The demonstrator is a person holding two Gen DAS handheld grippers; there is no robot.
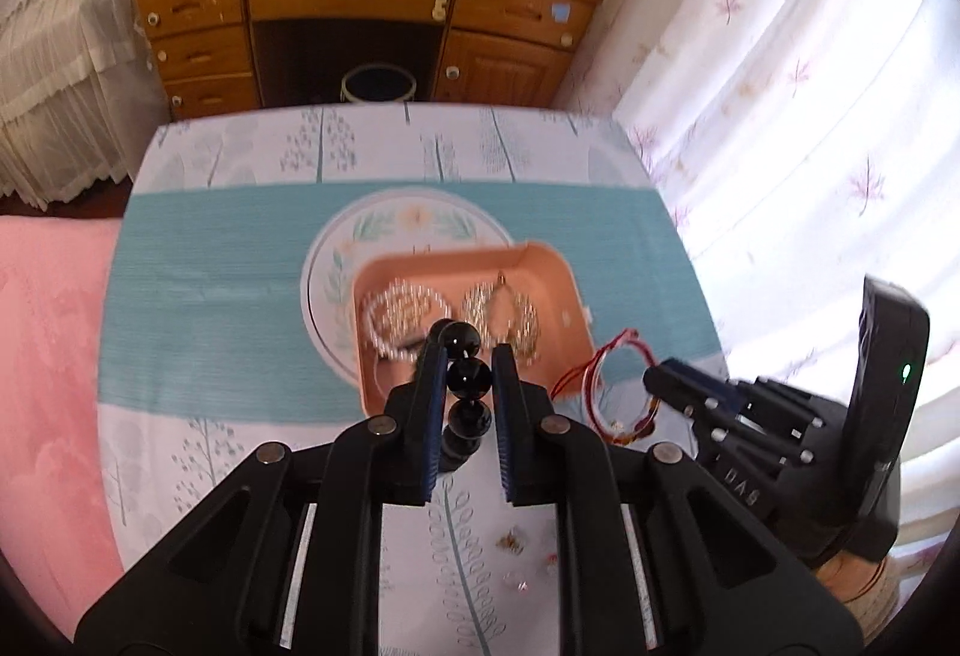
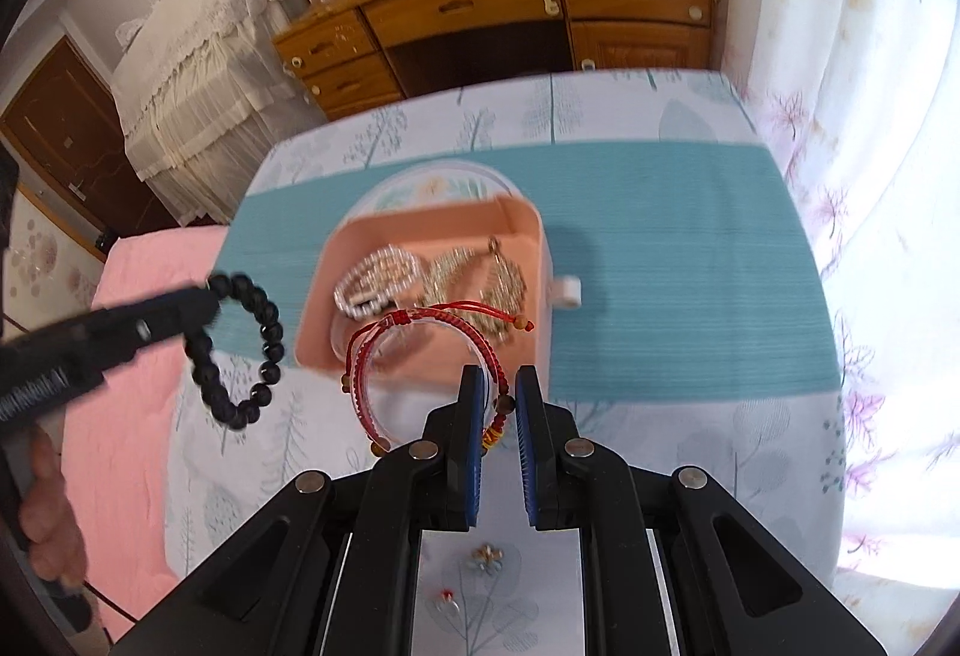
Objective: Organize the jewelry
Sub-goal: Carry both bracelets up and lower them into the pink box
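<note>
Both loops hang just short of the pink tray (image 2: 528,236): left gripper (image 1: 470,356) clamped on the black bead bracelet (image 2: 240,350), right gripper (image 2: 499,386) clamped on the red cord bracelet (image 2: 420,338), nearer.

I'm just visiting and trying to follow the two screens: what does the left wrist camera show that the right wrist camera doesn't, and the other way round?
Only the left wrist view shows a round bin under the desk. Only the right wrist view shows a brown door, the person's hand, and the black bead bracelet as a full loop in the left gripper. Both show the pink tray holding silver jewelry, and the red cord bracelet held by the right gripper.
</note>
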